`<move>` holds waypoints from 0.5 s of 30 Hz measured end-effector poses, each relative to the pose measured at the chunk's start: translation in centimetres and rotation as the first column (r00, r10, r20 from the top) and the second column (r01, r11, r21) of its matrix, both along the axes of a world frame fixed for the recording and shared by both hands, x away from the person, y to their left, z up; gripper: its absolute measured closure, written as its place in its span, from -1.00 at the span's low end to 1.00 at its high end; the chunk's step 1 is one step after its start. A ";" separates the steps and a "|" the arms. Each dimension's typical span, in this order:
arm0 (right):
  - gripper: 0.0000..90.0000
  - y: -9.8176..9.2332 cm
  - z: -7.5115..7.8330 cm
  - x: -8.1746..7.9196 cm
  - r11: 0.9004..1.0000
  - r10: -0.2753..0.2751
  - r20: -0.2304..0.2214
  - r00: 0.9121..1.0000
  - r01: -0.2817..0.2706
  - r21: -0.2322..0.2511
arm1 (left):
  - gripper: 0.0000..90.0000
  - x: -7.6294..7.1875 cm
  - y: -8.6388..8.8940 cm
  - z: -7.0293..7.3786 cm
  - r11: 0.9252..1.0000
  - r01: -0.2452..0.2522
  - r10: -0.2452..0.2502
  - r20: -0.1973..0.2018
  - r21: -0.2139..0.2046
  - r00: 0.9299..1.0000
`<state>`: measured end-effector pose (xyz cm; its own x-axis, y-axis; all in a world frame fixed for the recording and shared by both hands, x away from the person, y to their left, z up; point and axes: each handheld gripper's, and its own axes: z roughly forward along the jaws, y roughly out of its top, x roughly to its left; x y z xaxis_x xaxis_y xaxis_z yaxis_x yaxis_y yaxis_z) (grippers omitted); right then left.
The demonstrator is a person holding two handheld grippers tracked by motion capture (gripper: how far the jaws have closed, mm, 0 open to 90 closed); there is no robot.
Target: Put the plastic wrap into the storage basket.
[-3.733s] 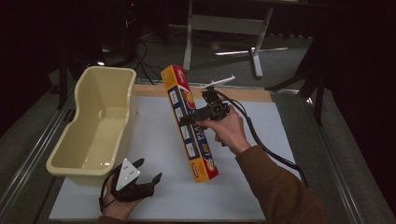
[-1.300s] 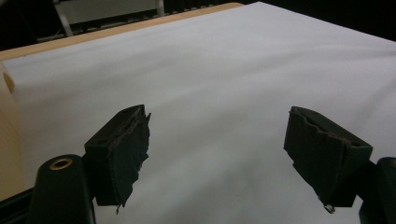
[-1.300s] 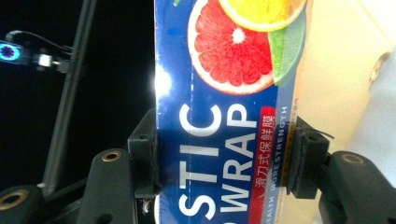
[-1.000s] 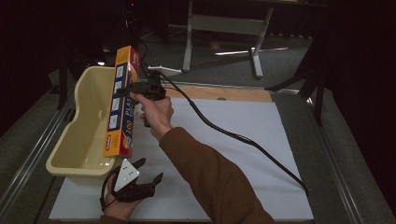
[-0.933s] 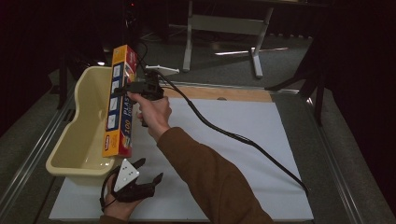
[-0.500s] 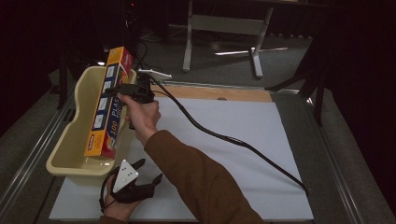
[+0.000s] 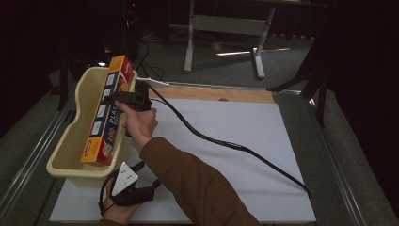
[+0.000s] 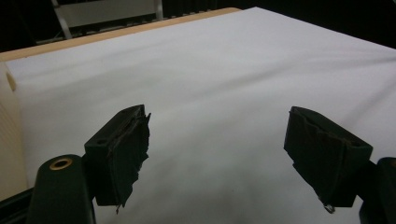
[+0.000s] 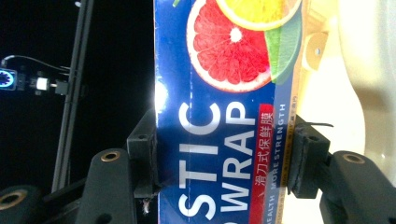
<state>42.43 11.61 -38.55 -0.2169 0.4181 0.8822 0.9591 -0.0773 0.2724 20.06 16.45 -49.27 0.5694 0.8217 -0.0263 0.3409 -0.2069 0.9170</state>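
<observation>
Orange plastic-wrap box (image 7: pixel 107 112) is clamped by right tool (image 7: pixel 123 97) over beige tub (image 7: pixel 70 141), left of frame; left tool (image 8: pixel 217 163) gapes empty at lower left

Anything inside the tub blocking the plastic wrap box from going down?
Nothing visible. The right gripper holds the plastic wrap box tilted over the cream tub; the tub's visible interior looks bare, though the box hides part of it.

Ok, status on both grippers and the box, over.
Right gripper shut on wrap box, tilted over the tub. Left gripper open, empty, over the white sheet. Nothing in the way.
</observation>
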 end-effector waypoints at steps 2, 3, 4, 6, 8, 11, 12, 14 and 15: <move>-0.09 0.2 -0.3 0.0 1.000 0.001 0.003 1.000 -0.001 -0.016 | -0.51 0.0 0.1 0.0 1.000 -0.005 0.005 0.001 -0.004 1.000; -0.09 0.3 -0.4 0.0 1.000 0.002 0.002 1.000 -0.002 -0.020 | -0.51 -0.1 0.1 0.0 1.000 -0.007 0.007 0.001 -0.003 1.000; -0.09 0.3 -0.5 0.0 1.000 0.005 0.005 1.000 -0.004 -0.026 | -0.51 -0.1 0.2 0.0 1.000 -0.007 0.007 0.000 -0.003 1.000; -0.10 0.4 -0.6 0.0 0.999 0.007 0.011 1.000 -0.007 -0.035 | -0.51 0.0 0.2 0.0 1.000 -0.006 0.006 0.000 -0.002 1.000; -0.10 0.4 -0.6 -0.1 0.999 0.007 0.014 1.000 -0.007 -0.040 | -0.51 -0.1 0.1 0.0 1.000 -0.006 0.006 0.001 -0.004 1.000; -0.10 0.4 -0.7 -0.3 0.998 0.004 -0.007 1.000 -0.004 -0.057 | -0.51 -0.1 0.1 0.0 1.000 -0.003 0.003 0.001 0.000 1.000; -0.10 0.4 -0.7 -0.3 0.998 0.004 -0.007 1.000 -0.004 -0.057 | -0.51 -0.1 0.1 0.0 1.000 -0.004 0.004 0.000 -0.001 1.000; -0.10 0.4 -0.9 -0.4 0.998 0.006 -0.011 1.000 -0.007 -0.065 | -0.51 -0.1 0.1 0.0 1.000 -0.004 0.004 0.001 -0.006 1.000; -0.10 0.5 -0.9 -0.4 0.998 0.005 -0.011 1.000 -0.005 -0.068 | -0.51 -0.1 0.1 0.0 1.000 -0.003 0.003 0.002 -0.006 1.000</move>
